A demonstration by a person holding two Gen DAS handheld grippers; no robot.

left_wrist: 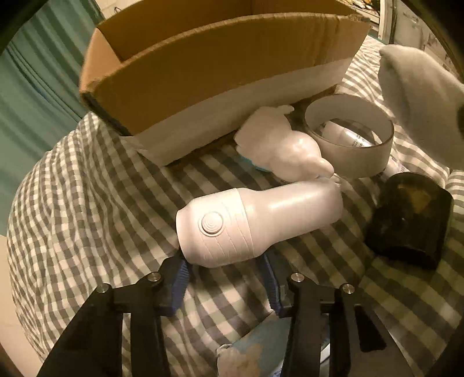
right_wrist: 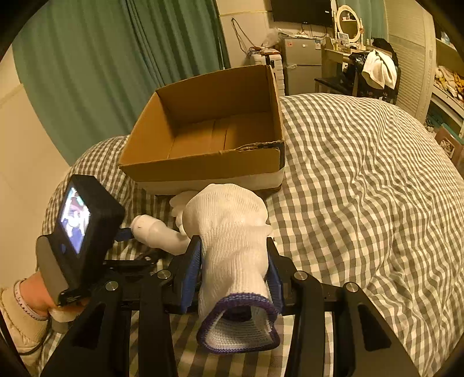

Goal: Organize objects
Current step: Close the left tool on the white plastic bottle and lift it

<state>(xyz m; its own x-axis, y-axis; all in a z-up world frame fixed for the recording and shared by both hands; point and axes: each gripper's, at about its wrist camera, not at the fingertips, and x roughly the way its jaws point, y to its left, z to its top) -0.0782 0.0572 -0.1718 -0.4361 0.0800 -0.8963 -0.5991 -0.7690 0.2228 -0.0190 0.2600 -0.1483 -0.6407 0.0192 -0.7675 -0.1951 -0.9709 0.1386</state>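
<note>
Right gripper (right_wrist: pixel 235 272) pinches the white glove (right_wrist: pixel 232 232) firmly, but left gripper (left_wrist: pixel 224 272), its jaws spread astride the white bottle (left_wrist: pixel 255 220) end, risks the smooth bottle rolling away on closing.

Setting: home bedroom. Evidence: bed (right_wrist: pixel 362 179) with grey-white checked cover beneath and ahead of jaws; green curtain (right_wrist: pixel 87 66) beyond jaws, left; small fridge (right_wrist: pixel 301 66) and dressing table with oval mirror (right_wrist: pixel 348 26) far ahead, right; clothes draped over chair (right_wrist: pixel 380 72); louvred wardrobe door (right_wrist: pixel 411 58) far right.
</note>
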